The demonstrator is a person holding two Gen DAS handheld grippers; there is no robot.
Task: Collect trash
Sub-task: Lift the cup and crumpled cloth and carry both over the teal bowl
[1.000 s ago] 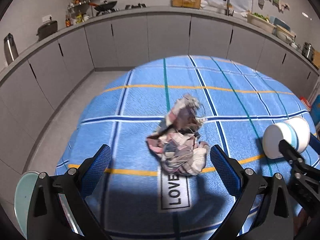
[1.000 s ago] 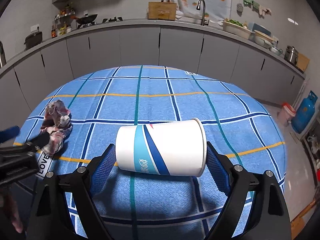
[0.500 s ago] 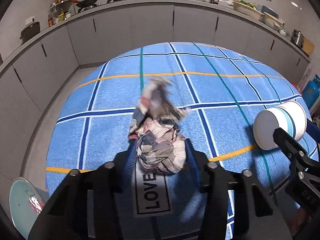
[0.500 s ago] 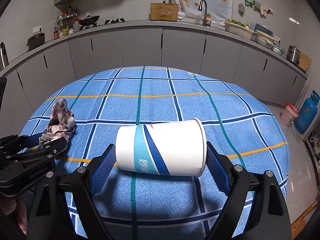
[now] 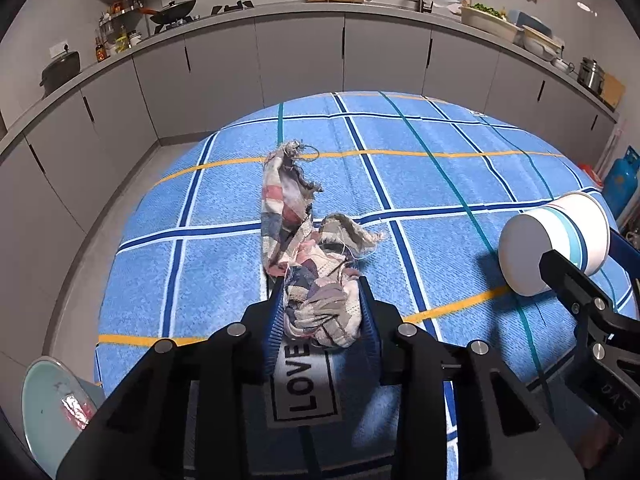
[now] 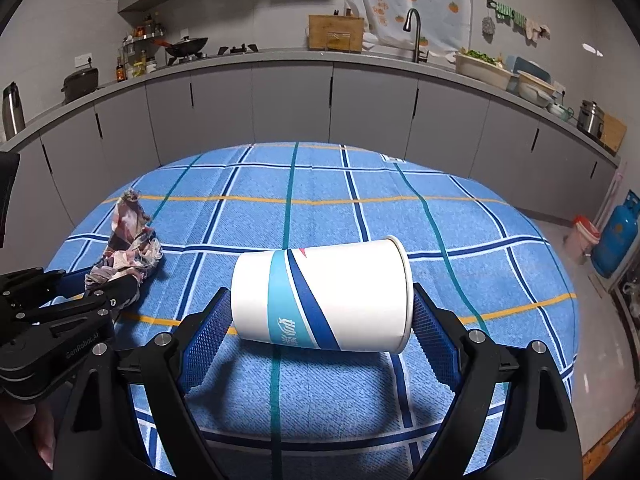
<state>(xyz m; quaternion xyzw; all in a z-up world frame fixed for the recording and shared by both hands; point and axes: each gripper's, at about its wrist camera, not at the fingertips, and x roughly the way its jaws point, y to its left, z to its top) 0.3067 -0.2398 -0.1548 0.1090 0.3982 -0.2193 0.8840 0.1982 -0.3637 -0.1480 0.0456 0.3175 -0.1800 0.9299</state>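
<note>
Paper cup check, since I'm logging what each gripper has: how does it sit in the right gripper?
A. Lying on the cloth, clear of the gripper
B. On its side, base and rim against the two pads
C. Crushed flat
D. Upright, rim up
B: the paper cup lies sideways in the right gripper, base and rim against the blue pads.

"LOVE" stands on the tablecloth's white label (image 5: 306,386); "GenRobot.AI" marks the left claw (image 6: 116,286).
</note>
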